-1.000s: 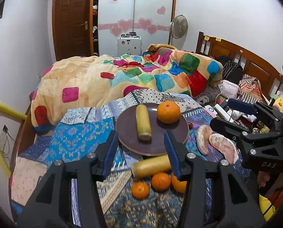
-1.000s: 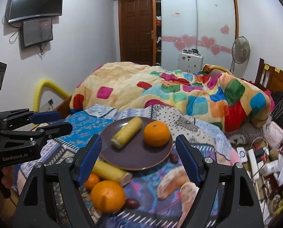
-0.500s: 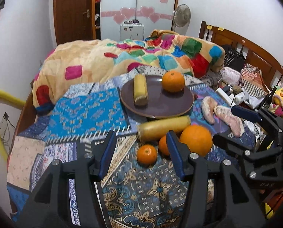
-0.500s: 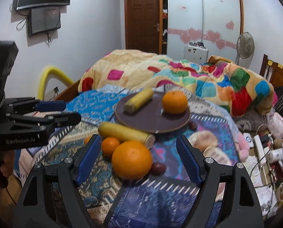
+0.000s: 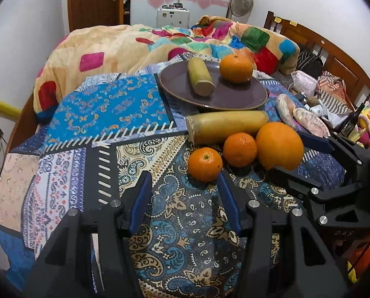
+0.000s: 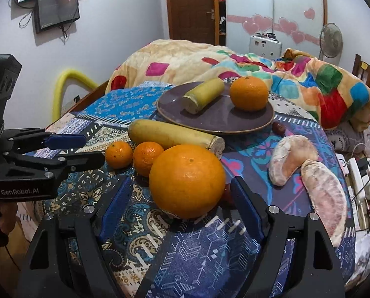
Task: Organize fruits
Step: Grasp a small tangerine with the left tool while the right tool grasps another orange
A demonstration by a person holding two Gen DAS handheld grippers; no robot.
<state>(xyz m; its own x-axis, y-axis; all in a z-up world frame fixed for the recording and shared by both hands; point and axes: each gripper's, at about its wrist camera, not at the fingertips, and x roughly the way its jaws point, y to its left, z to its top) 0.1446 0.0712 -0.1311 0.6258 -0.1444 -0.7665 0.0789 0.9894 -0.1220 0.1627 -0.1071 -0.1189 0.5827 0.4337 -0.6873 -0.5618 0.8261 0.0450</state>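
Note:
A brown plate (image 5: 209,99) holds a short yellow stalk piece (image 5: 200,79) and an orange (image 5: 235,67). In front of it on the patterned cloth lie a long yellow stalk piece (image 5: 225,125), two small mandarins (image 5: 204,164) (image 5: 239,149) and a big orange (image 6: 187,181). My left gripper (image 5: 183,181) is open, its tips just short of the nearer mandarin. My right gripper (image 6: 182,188) is open, with the big orange between its fingertips and a small gap on each side. Two peeled pomelo segments (image 6: 292,160) (image 6: 327,196) lie to the right.
A colourful quilt (image 5: 140,47) is heaped behind the plate. Small dark red fruits lie by the plate (image 6: 279,127) and beside the big orange. Chargers and clutter (image 6: 363,173) fill the bed's right edge. A yellow tube (image 6: 68,82) and the wall stand left.
Both grippers have come down and closer to the loose fruit on the cloth. The big orange now sits between the right fingertips. Neither jaw has visibly changed its width.

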